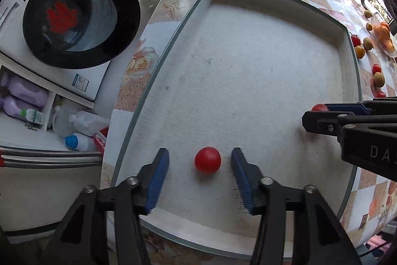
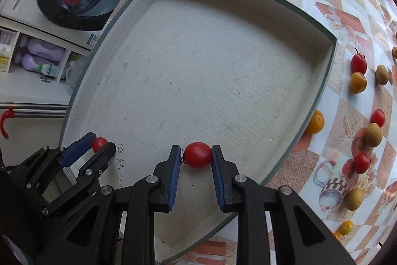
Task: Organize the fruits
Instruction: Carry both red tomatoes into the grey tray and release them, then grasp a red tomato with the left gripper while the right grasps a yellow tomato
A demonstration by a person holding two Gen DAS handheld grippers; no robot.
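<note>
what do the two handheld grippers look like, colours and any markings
Both match: the left gripper and right gripper have black angular plastic linkage arms with triangular cut-outs and round silver pivot bolts. Each finger ends in a blue ribbed pad. The right gripper's body shows pale letters "DA" in the left wrist view, the rest cut off. No cables or sleeves visible.

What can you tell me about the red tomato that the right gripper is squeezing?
The small red tomato is round, smooth and shiny, with a tiny dark stem nub on its left side. It sits between the blue ribbed pads of the right gripper, which touch it on both sides. It is low over the white tray, near the front edge; whether it rests on the floor cannot be told.
</note>
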